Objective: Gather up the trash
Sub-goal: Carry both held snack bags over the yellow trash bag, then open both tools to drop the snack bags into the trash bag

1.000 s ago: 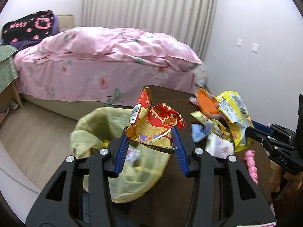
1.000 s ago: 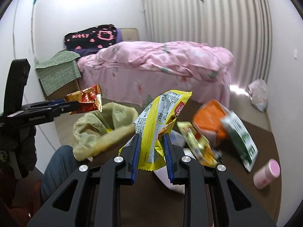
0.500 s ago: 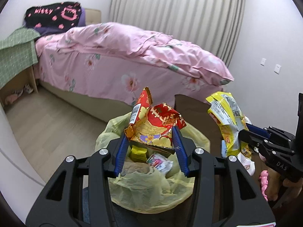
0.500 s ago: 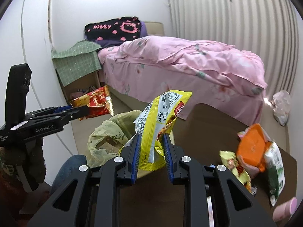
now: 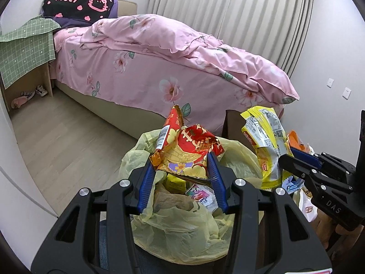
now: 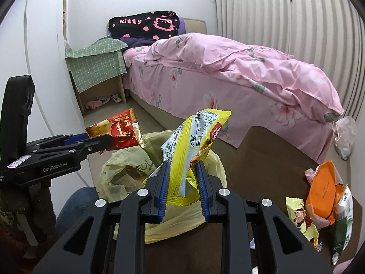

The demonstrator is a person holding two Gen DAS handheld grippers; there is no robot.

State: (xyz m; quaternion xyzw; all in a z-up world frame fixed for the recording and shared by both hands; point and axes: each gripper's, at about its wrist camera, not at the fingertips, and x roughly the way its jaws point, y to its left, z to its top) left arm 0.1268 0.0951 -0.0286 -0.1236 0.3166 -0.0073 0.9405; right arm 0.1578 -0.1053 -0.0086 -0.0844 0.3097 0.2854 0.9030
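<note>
My left gripper (image 5: 181, 159) is shut on a red and gold snack wrapper (image 5: 184, 147) and holds it right above the open mouth of a pale yellow trash bag (image 5: 180, 223) that holds several wrappers. My right gripper (image 6: 182, 169) is shut on a yellow snack wrapper (image 6: 196, 141) and holds it above the same bag's right rim (image 6: 127, 171). The left gripper with its red wrapper (image 6: 121, 130) shows at the left of the right wrist view. The right gripper with the yellow wrapper (image 5: 264, 143) shows at the right of the left wrist view.
The bag sits at the left end of a dark brown table (image 6: 262, 166). An orange packet (image 6: 324, 194), a cartoon wrapper (image 6: 301, 219) and a green and white packet (image 6: 342, 226) lie at the table's right. A pink bed (image 5: 159, 68) stands behind, wood floor (image 5: 63, 141) between.
Both grippers swung left from the table's litter, each carrying its wrapper, and now hang over the yellow bag. The bag's inside has come into view under the left gripper.
</note>
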